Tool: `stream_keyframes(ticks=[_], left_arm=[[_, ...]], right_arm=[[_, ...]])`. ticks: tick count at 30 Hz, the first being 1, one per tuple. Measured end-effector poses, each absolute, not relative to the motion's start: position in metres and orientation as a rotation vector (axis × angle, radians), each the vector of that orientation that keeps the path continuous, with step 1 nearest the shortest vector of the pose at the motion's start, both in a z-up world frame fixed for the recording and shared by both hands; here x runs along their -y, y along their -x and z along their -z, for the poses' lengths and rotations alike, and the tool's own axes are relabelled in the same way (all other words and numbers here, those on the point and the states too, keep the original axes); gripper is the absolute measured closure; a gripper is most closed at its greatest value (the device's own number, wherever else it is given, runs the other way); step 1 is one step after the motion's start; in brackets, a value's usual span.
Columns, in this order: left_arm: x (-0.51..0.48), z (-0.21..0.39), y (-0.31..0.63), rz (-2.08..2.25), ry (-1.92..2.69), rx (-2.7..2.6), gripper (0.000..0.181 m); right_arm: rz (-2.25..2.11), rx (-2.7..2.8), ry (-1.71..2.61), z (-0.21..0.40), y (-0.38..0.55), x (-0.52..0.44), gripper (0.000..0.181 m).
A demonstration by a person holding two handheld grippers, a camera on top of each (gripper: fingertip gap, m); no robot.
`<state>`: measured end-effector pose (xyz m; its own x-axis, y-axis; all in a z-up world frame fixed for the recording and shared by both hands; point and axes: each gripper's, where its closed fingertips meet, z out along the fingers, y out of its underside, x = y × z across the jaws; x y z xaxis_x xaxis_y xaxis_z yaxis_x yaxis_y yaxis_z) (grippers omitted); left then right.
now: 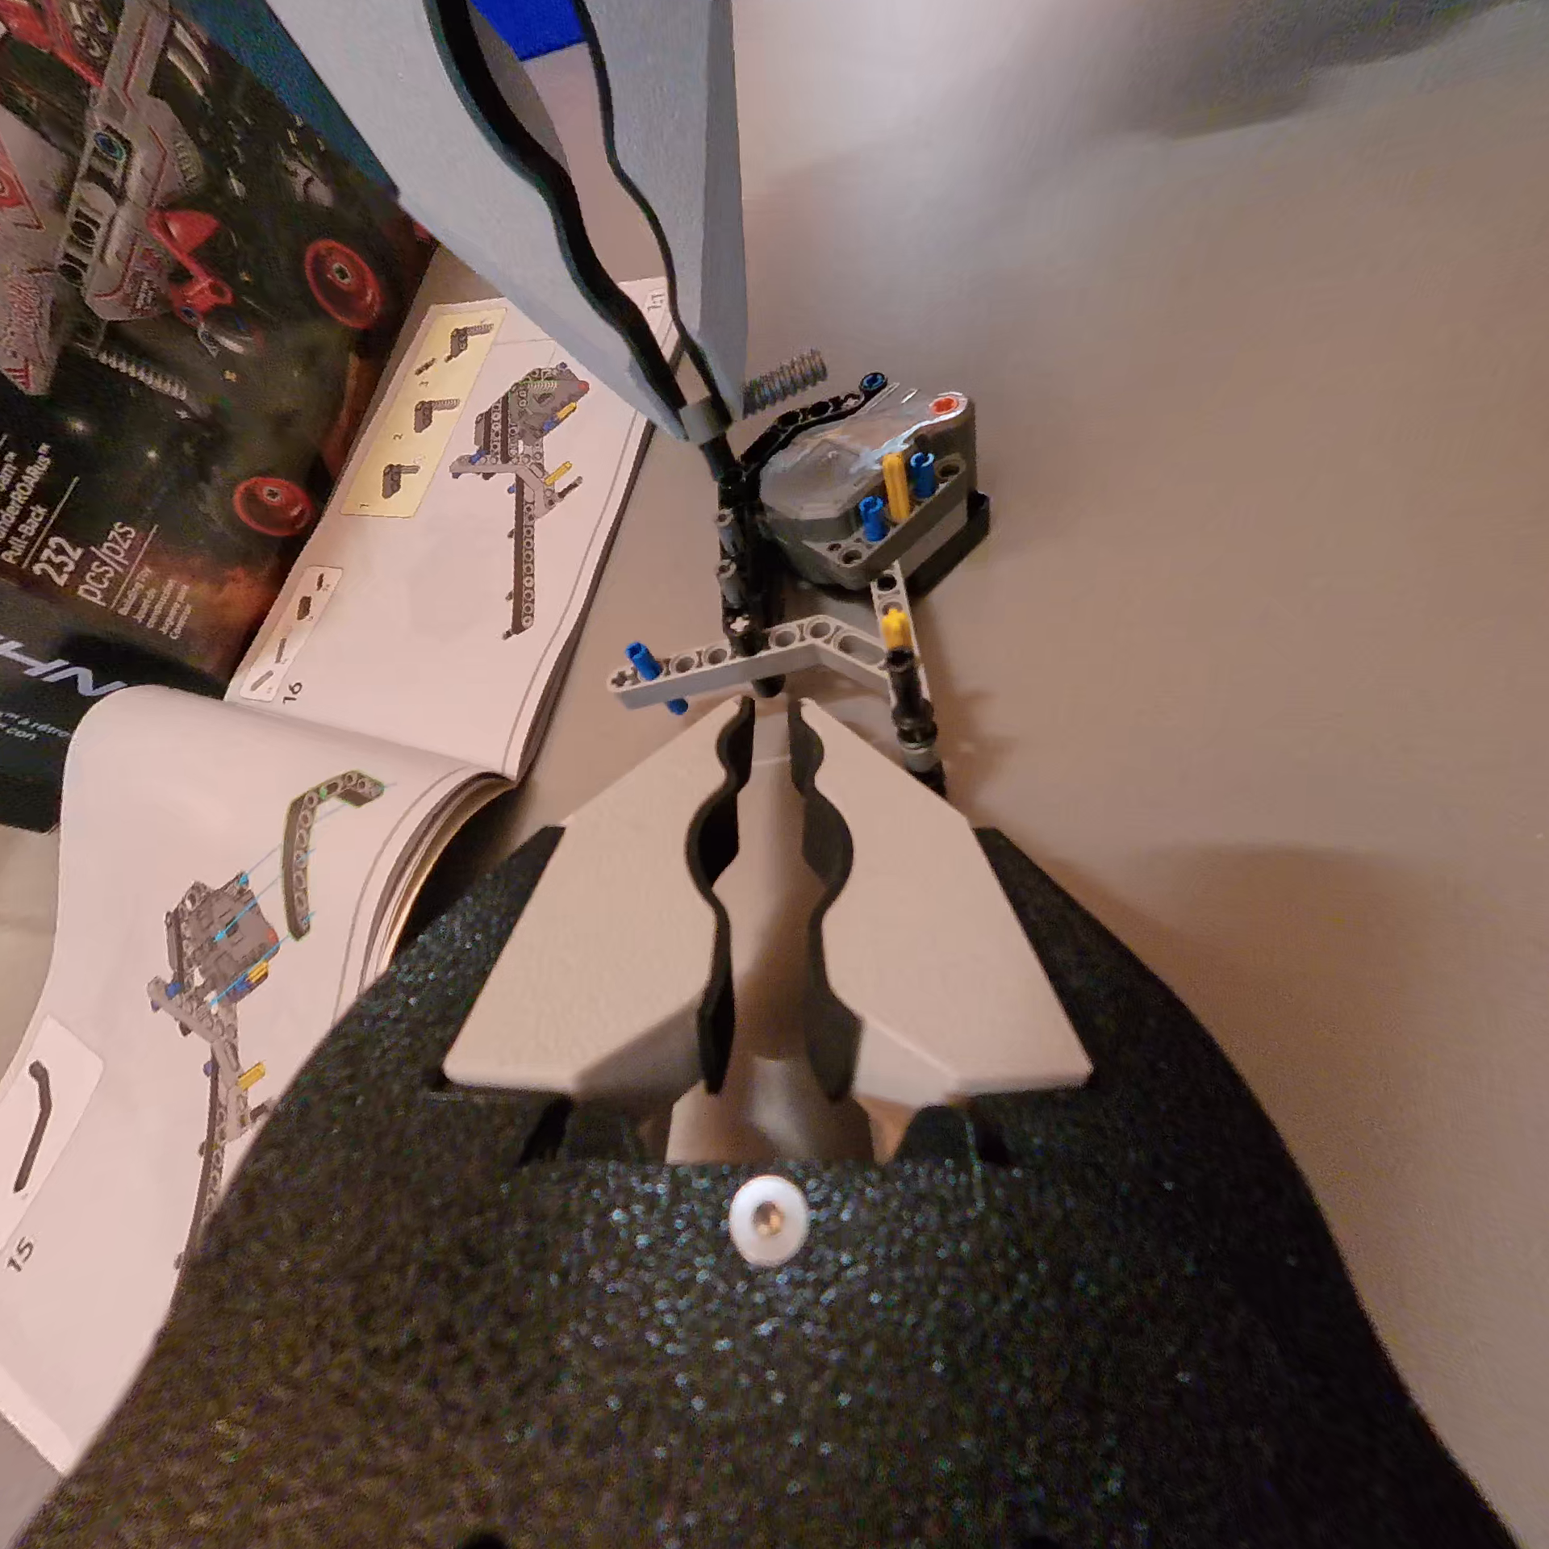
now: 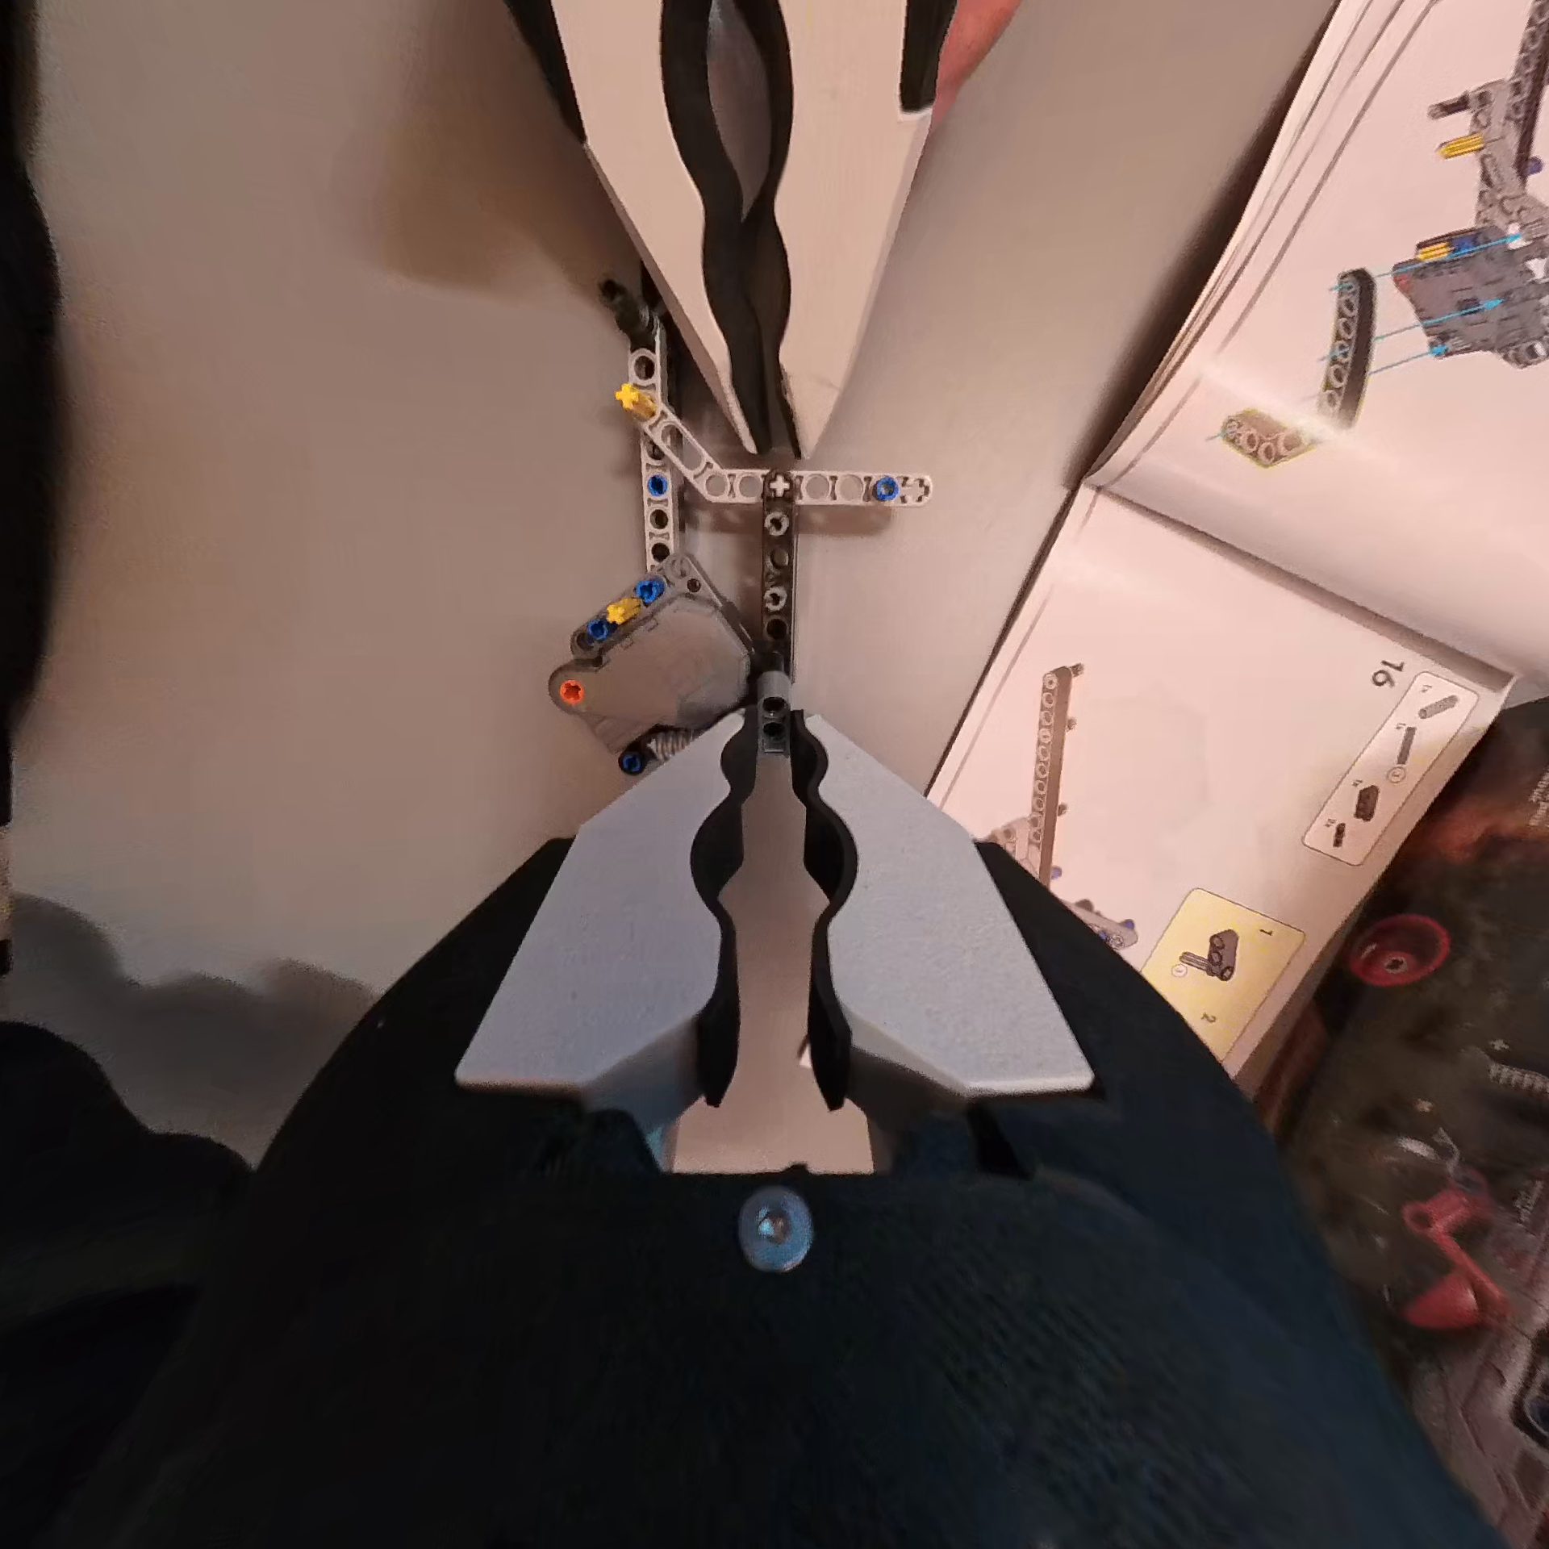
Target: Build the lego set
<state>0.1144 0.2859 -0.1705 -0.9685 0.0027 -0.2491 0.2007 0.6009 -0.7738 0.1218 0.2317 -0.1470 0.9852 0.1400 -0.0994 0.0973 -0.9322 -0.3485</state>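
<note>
booklet [image 1: 469, 520] lay open at left | left tool [image 1: 769, 712] nearly closed, pinching the black beam's [image 2: 778, 570] end | lego assembly [image 1: 872, 511] on counter [image 1: 1215, 587]: light, rigid, joints likely to pop, best held by beams | right tool [image 2: 773, 727] closed on small grey connector [image 2: 773, 711]

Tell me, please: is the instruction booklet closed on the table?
No, the instruction booklet lies open beside the lego assembly, and its pages with building diagrams are visible.
</note>
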Motion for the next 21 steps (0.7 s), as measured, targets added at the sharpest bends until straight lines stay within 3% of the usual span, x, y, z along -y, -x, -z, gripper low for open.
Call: stream_keyframes(ticks=[21], left_arm=[[-0.280, 0.175, -0.117, 1.258, -0.162, -2.586, 0.175]], right_arm=[[-0.044, 0.317, 2.948, 0.152, -0.122, -0.247, 0.173]])
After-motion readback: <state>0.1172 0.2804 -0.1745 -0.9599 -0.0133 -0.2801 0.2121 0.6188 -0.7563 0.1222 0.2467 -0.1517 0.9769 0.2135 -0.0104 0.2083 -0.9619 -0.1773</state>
